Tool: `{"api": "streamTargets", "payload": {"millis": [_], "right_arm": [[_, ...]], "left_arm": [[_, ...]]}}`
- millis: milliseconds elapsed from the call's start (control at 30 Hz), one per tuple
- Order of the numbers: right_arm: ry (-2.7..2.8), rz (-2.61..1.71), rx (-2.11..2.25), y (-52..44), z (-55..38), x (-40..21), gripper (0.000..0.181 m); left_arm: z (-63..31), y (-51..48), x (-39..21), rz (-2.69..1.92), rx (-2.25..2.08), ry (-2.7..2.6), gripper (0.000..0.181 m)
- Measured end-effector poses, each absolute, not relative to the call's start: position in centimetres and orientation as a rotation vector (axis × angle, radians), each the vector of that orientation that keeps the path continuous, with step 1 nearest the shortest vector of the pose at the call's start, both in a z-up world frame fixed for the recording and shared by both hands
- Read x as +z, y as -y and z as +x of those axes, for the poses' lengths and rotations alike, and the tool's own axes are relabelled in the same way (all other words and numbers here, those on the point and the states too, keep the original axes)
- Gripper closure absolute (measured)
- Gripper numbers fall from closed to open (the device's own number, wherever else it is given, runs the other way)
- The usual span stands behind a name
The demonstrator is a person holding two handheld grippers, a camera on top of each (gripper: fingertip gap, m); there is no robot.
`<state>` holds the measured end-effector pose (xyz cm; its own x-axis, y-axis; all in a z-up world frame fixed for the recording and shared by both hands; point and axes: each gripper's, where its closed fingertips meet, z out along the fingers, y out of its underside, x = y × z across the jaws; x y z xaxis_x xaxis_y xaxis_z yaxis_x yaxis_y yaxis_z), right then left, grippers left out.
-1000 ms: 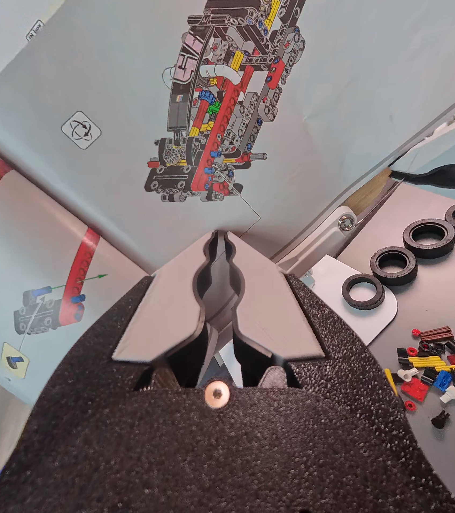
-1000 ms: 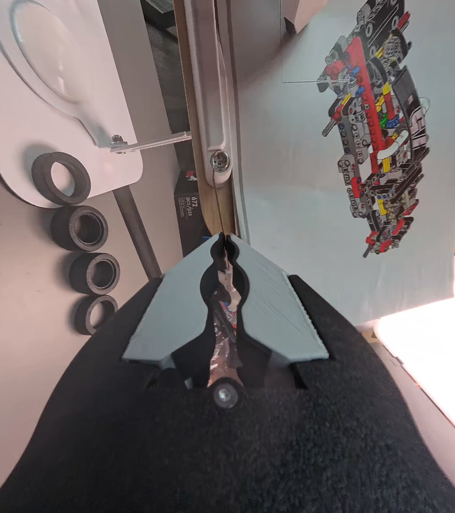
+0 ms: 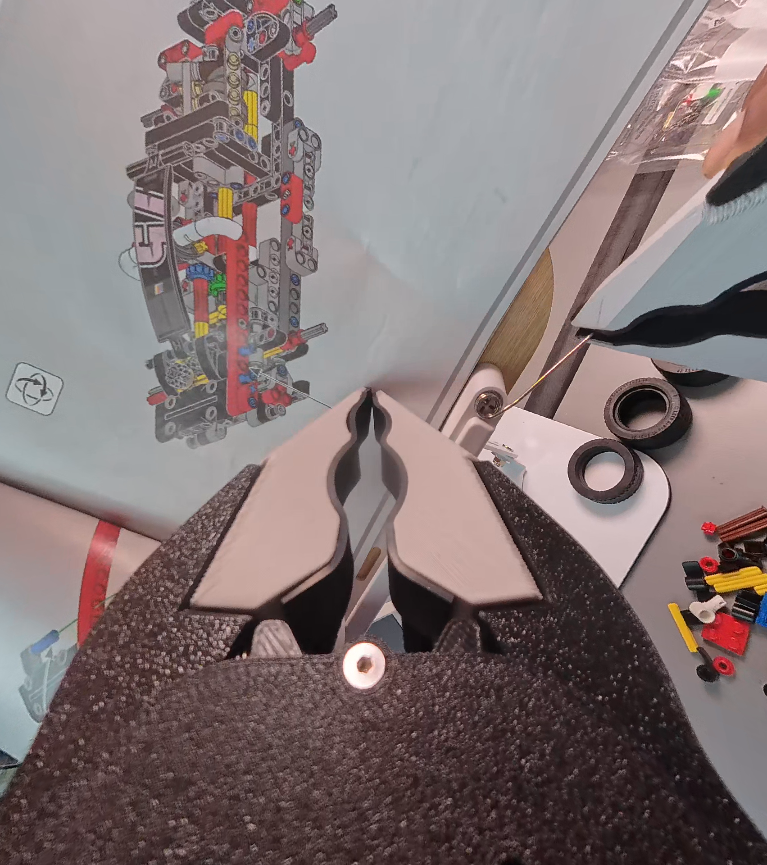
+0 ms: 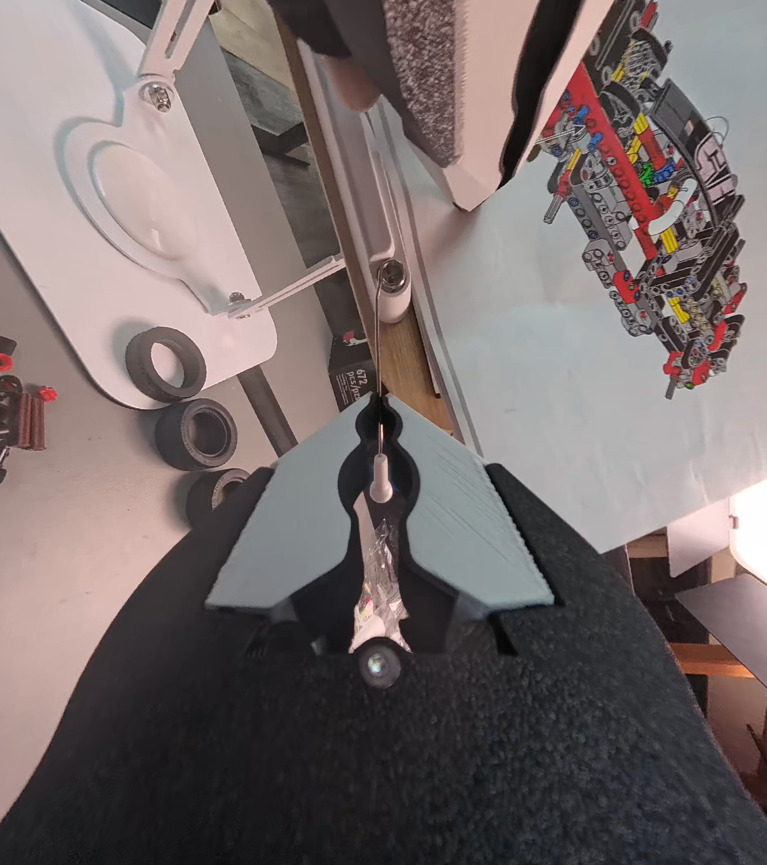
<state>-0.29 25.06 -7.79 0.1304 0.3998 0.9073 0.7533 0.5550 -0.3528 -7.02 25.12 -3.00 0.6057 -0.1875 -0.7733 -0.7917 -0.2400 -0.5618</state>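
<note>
The left gripper [image 3: 370, 392] is seen with its grey fingertips drawn together at the very tip, pressed down on the lower edge of an open instruction booklet page [image 3: 419, 187]; whether the paper is pinched between them or only touched cannot be told. On that page a brick-built vehicle chassis is printed in red, black, yellow and grey [image 3: 227, 262]. The page is propped on a white book stand [image 3: 484, 421], whose round pivot screw lies just right of the fingertips. The right gripper [image 4: 380, 397] is closed narrowly on a thin metal page-holder wire [image 4: 377, 346], which runs from the stand's pivot [image 4: 390, 274] down between the pale blue fingers and ends in a white plastic cap [image 4: 380, 480] seen in the gap behind the tips. In the left wrist view the same wire [image 3: 545, 374] is shown stretched from the pivot to the other gripper. Clear plastic bags [image 4: 379, 575] are glimpsed below, through the gap between the right fingers. Black rubber tyres [image 4: 166, 370] are lined up near the white stand base [image 4: 44, 196], one resting on its edge. A loose heap of small building parts [image 3: 760, 594] in yellow, red, blue, black and brown is spread on the grey table [image 3: 723, 772], well apart from both grippers.
</note>
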Motion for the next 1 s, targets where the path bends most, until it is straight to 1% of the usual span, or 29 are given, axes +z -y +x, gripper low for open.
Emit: {"api": "streamTargets", "payload": {"millis": [67, 200, 400, 533, 567, 667, 700, 800, 900, 967, 1000], "right_arm": [[1.472, -0.992, -0.366, -24.9, -0.1, -7.1, 0.181], [1.457, -0.806, -0.6, -24.3, 0.0, -5.9, 0.181], [1.467, -0.715, -0.717, -24.1, -0.3, -3.6, 0.18], [1.531, -0.638, -0.763, -24.5, -2.0, -1.4, 0.174], [1.547, -0.615, -0.761, -24.9, -2.6, -1.0, 0.172], [1.529, -0.559, -0.683, -26.2, -4.8, -0.3, 0.154], [1.425, -0.531, -0.612, -26.0, -5.5, 1.1, 0.148], [1.31, -0.793, -0.413, -26.9, -5.0, 1.8, 0.13], [1.163, -0.983, -0.126, -26.4, -3.2, 1.8, 0.13], [1.072, -1.138, -0.014, -27.3, -1.8, 1.0, 0.137], [1.058, -1.23, 0.009, -28.1, -1.3, -0.1, 0.136]], "left_arm": [[-7.0, -25.1, -3.0, -1.75, 0.703, -0.803, 0.181], [-7.1, -25.3, -3.0, -1.748, 0.716, -0.804, 0.181], [-7.1, -25.5, -3.0, -1.762, 0.696, -0.821, 0.181], [-7.1, -25.3, -3.0, -1.774, 0.656, -0.821, 0.181], [-7.1, -25.3, -2.9, -1.776, 0.641, -0.819, 0.181], [-7.1, -25.2, -2.9, -1.779, 0.599, -0.803, 0.181], [-7.1, -25.2, -2.9, -1.779, 0.585, -0.794, 0.181], [-7.1, -25.1, -2.8, -1.785, 0.499, -0.755, 0.181], [-7.1, -24.9, -2.8, -1.769, 0.457, -0.762, 0.181], [-7.1, -24.9, -2.8, -1.753, 0.474, -0.773, 0.181], [-7.1, -24.8, -2.7, -1.752, 0.473, -0.767, 0.181]]}}
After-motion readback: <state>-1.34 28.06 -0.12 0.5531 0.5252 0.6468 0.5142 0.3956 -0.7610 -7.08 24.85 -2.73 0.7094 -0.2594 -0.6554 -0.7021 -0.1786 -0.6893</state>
